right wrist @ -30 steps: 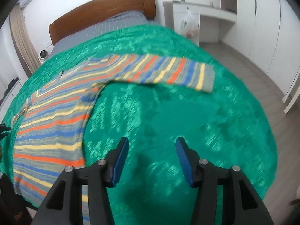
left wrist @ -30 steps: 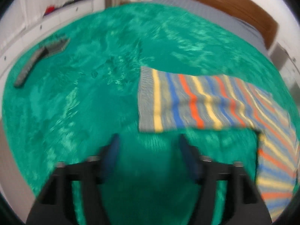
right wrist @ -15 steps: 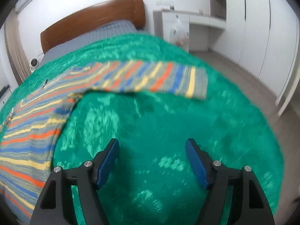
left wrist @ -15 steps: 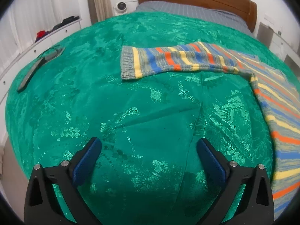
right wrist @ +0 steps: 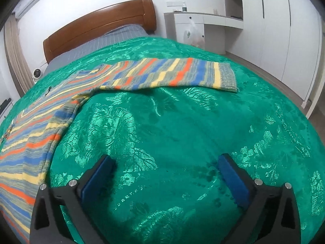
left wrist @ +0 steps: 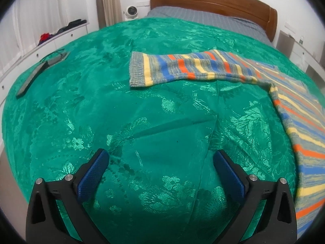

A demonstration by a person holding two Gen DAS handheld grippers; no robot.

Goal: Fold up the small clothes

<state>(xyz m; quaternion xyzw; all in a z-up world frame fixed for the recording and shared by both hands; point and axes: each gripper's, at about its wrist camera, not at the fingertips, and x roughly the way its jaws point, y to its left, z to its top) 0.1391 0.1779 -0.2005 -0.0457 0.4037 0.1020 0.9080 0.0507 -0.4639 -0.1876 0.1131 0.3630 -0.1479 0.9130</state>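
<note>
A striped knit sweater [left wrist: 294, 109] lies flat on the green bedspread [left wrist: 142, 111] of the bed, its bands grey, yellow, blue and orange; its body runs lengthwise toward the wooden headboard [left wrist: 213, 2], and each sleeve stretches straight out sideways, across the bed's width. In the left wrist view the left sleeve [left wrist: 182, 69] points toward the left side of the frame, its ribbed grey cuff [left wrist: 136, 70] at the far end, nearest the white drawer unit [left wrist: 40, 50]; a dark flat device [left wrist: 32, 76] lies on the bedspread well apart from that cuff. In the right wrist view the right sleeve [right wrist: 172, 75] points toward the right side of the frame, its cuff [right wrist: 228, 76] facing the white wardrobe [right wrist: 284, 30]; the sweater's body [right wrist: 30, 138] fills the lower left. The left gripper [left wrist: 160, 168] hovers over bare bedspread, fingers spread wide, holding nothing, near its sleeve but not touching it; the right gripper [right wrist: 166, 172] is likewise spread wide and empty above the bedspread, short of its sleeve.
</note>
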